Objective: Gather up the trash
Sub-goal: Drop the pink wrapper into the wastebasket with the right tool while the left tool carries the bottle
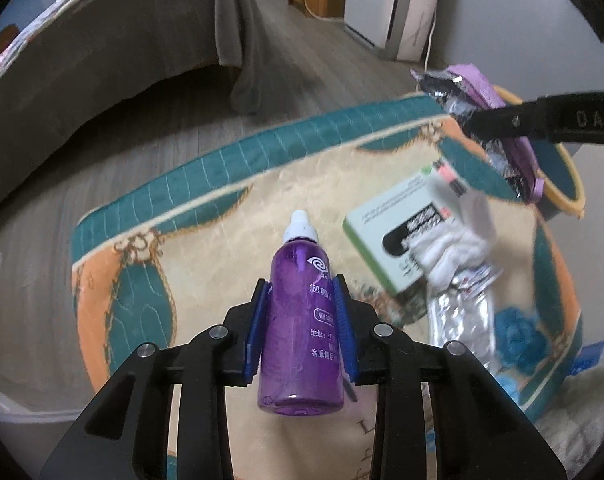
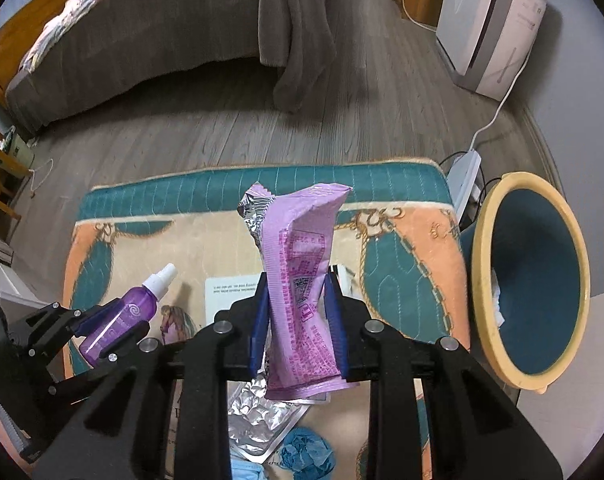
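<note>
Showing, left to right: left gripper (image 1: 302, 320) with blue pads clamped on purple spray bottle (image 1: 299, 320), bottle lifted above patterned rug (image 1: 205, 216), white nozzle pointing away; green-white box (image 1: 386, 236) and foil wrapper (image 1: 462, 312) lying on rug; right gripper (image 2: 297, 320) pinching pink snack wrapper (image 2: 302, 280) upright between narrow-set pads; yellow-rimmed teal bin (image 2: 486, 280) just beside rug's right edge

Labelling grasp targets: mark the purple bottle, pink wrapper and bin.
purple bottle (image 1: 302, 320), left wrist view, label on its body.
pink wrapper (image 2: 302, 280), right wrist view, printed middle.
bin (image 2: 486, 240), right wrist view, yellow rim.
</note>
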Demonstrator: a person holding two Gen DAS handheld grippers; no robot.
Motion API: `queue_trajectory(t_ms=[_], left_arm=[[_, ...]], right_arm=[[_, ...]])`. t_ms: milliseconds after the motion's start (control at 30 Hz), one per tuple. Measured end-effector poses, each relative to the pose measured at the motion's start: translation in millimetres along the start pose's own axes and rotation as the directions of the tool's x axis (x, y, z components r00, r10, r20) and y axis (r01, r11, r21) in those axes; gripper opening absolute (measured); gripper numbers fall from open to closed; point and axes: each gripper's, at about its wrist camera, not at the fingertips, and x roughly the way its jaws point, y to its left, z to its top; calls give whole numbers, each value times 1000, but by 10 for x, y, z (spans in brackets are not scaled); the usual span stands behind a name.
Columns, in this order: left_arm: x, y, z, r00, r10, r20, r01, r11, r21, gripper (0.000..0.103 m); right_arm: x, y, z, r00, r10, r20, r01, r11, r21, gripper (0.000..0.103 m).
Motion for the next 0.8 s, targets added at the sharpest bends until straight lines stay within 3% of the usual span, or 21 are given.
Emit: queue_trajectory(t_ms=[433, 800], left_arm=[[-454, -188, 292, 987, -7, 162, 2, 1000, 31, 33], [-614, -649, 498, 971, -52, 232, 33, 996, 86, 34]], right_arm=[[-344, -287, 85, 996, 27, 83, -32, 998, 62, 26], [-551, -790, 33, 992, 26, 120, -42, 990, 135, 26]])
